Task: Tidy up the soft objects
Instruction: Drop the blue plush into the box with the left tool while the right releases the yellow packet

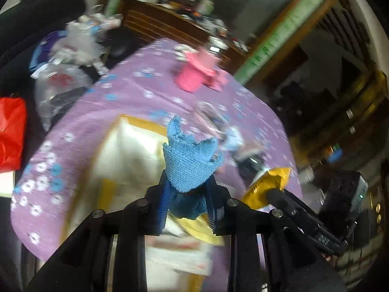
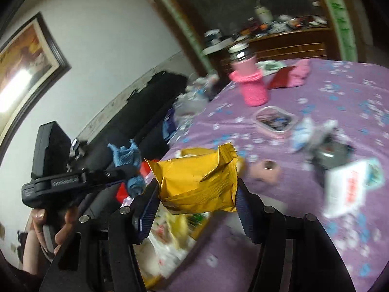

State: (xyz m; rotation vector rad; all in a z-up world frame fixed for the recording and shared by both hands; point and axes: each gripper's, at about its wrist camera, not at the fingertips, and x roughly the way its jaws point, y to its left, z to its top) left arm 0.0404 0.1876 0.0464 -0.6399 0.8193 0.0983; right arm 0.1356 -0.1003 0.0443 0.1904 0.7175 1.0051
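We hold a crumpled blue knitted cloth [image 1: 188, 163] pinched between the fingers of our left gripper [image 1: 187, 194], lifted above the cardboard box [image 1: 131, 155]. Just beside it, our right gripper [image 2: 197, 194] clamps a puffy yellow foil snack packet [image 2: 197, 182], also held in the air. Below lies the purple flowered tablecloth [image 2: 340, 102], carrying a pink knitted bottle sleeve [image 2: 252, 87] and a clear plastic tray [image 2: 276, 119] farther away. The table's rounded edge falls off to a cluttered dark room.

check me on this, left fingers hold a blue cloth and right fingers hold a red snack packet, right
One slip: the snack packet in the right gripper is yellow, not red, as the right wrist view shows. The left gripper does hold the blue cloth.
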